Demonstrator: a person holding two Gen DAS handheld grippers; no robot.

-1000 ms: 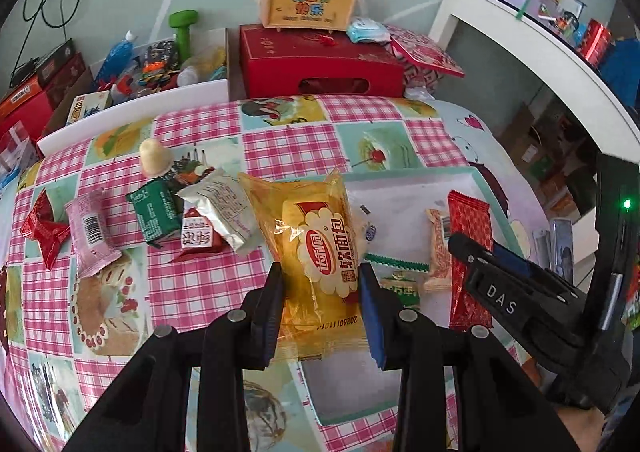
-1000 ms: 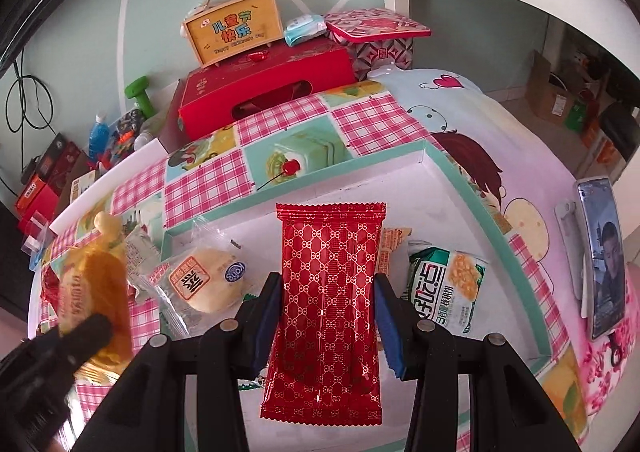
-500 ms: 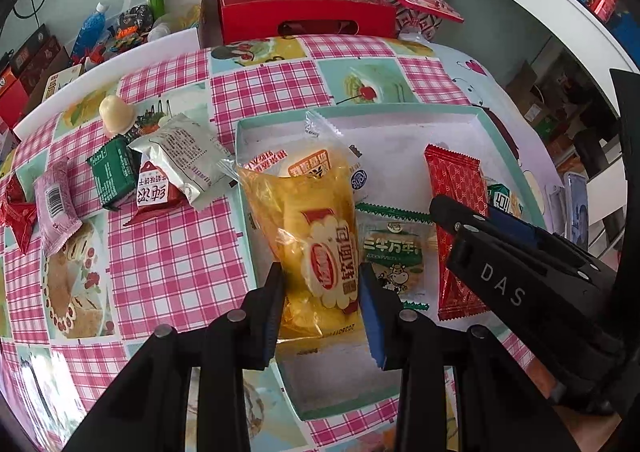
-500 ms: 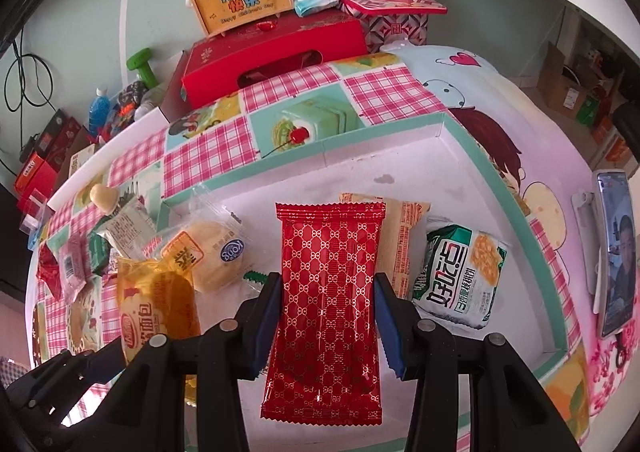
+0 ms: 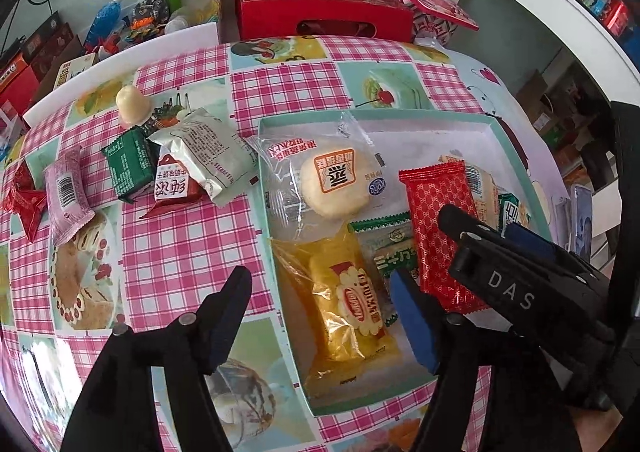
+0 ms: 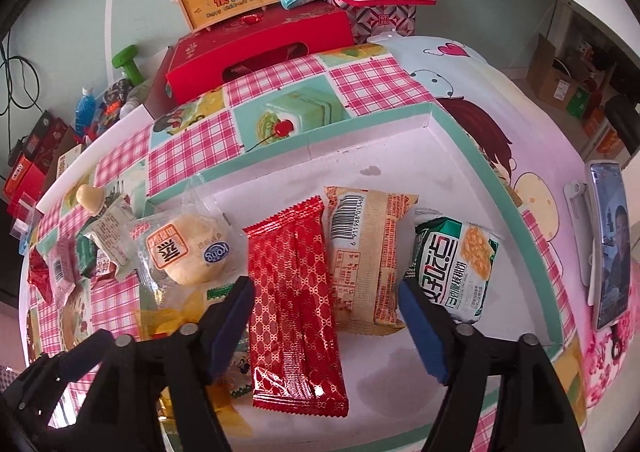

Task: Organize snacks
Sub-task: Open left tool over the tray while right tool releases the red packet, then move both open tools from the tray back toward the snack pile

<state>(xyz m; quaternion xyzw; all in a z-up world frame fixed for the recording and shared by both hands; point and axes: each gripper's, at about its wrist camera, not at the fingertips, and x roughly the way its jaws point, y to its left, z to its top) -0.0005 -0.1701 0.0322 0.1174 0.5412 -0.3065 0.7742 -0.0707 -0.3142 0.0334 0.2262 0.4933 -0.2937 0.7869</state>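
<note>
A shallow green-rimmed tray lies on the checked tablecloth. In it lie a yellow bread pack, a red patterned wafer pack, a round bun in clear wrap, a tan pack and green packs. My left gripper is open, its jaws wide either side of the yellow pack. My right gripper is open above the red pack, which lies loose in the tray.
Several loose snacks lie left of the tray: a white pack, a green pack, a red carton, a pink pack, a jelly cup. Red gift boxes stand behind. A phone sits at right.
Both grippers lowered their packs into the tray and opened. The yellow bread pack and the red wafer pack now lie released in the tray.
</note>
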